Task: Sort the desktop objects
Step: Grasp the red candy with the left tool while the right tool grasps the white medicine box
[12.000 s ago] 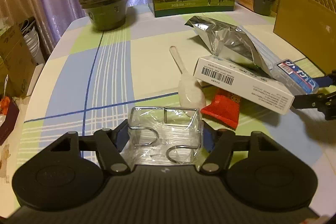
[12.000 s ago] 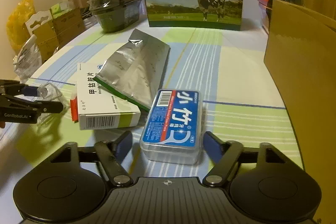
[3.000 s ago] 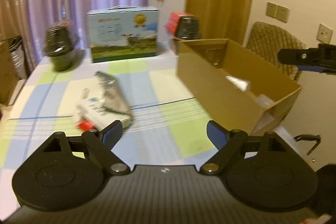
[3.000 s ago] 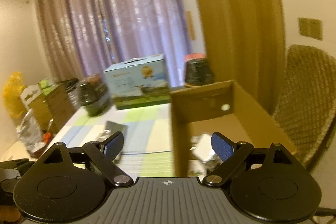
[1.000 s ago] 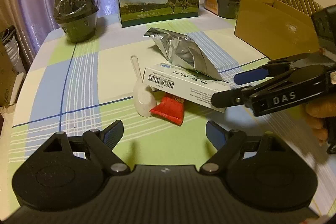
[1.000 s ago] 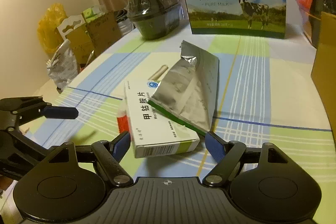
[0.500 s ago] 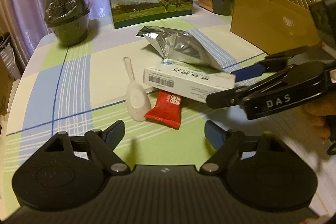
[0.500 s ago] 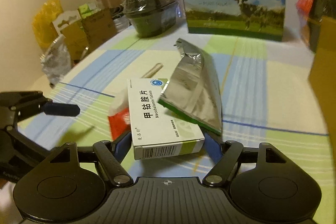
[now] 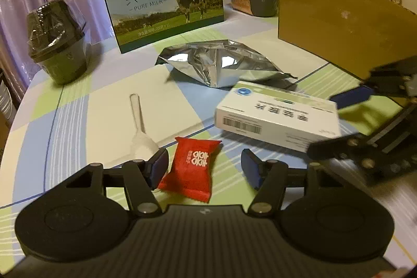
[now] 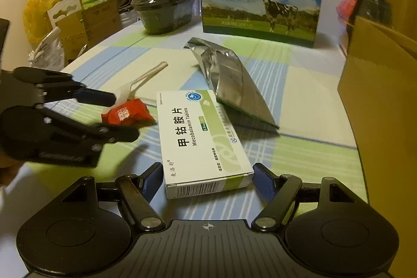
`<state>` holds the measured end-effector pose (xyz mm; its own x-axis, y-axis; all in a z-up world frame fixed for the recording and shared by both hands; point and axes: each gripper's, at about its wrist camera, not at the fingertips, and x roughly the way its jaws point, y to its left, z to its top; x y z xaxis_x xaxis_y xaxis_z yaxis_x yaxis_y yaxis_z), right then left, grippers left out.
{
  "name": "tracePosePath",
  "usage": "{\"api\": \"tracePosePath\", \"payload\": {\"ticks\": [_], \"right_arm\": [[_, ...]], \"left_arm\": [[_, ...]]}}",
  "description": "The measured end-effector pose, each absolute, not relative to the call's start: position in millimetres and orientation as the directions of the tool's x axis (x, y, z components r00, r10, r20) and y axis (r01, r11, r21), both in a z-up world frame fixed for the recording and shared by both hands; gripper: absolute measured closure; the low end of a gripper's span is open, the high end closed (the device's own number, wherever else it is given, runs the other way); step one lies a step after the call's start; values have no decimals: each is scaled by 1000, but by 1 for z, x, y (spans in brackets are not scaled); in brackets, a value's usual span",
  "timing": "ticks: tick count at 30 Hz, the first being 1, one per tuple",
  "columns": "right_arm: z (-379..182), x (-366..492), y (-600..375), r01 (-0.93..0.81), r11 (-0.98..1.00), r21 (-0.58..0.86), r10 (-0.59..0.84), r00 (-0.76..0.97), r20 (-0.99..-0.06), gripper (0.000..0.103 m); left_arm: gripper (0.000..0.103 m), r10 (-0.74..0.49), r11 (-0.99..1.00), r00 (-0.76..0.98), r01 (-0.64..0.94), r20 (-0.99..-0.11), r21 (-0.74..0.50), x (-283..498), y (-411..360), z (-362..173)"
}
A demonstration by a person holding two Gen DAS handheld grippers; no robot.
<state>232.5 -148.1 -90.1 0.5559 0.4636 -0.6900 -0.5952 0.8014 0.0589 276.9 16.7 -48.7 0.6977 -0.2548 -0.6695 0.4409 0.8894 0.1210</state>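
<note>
Two grippers hang low over the checked tablecloth (image 9: 78, 106). Fingers spread wide, the left gripper (image 9: 203, 168) straddles a small red sweet packet (image 9: 191, 168) without touching it. Equally wide open, the right gripper (image 10: 208, 180) has the near end of a white-and-green tablet carton (image 10: 203, 140) between its blue pads, neither visibly pressing. A crumpled silver foil pouch (image 10: 232, 85) lies just behind, a white plastic scoop (image 9: 139, 127) beside the packet.

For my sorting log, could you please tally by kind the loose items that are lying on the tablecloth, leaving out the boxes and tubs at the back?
Red candy packet: 1
White medicine box: 1
Silver foil bag: 1
White plastic scoop: 1
Total: 4
</note>
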Motion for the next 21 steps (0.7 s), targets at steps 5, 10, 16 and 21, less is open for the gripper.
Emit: {"api": "tracePosePath", "payload": {"ticks": [5,10,16,21], "right_arm": [[-90,225,-153,-593,803,52,460,563,-686,31],[-88,213,-157,-586,809,37,440,563,-700,31],[-87,175,-175,-541,841,-22,364,595,-716,31],[-87,127,-194,-491,868,-76,292,628,-721,31]], "left_arm": [[48,-244,900,686,424,-686,104,284,16,-58],[73,-228,904,669,415,-708,102,275,10,-54],[73,-243,906,620,419,-746,53,237,-3,-47],[73,-249,915,597,404,-762,18,180,-16,-45]]}}
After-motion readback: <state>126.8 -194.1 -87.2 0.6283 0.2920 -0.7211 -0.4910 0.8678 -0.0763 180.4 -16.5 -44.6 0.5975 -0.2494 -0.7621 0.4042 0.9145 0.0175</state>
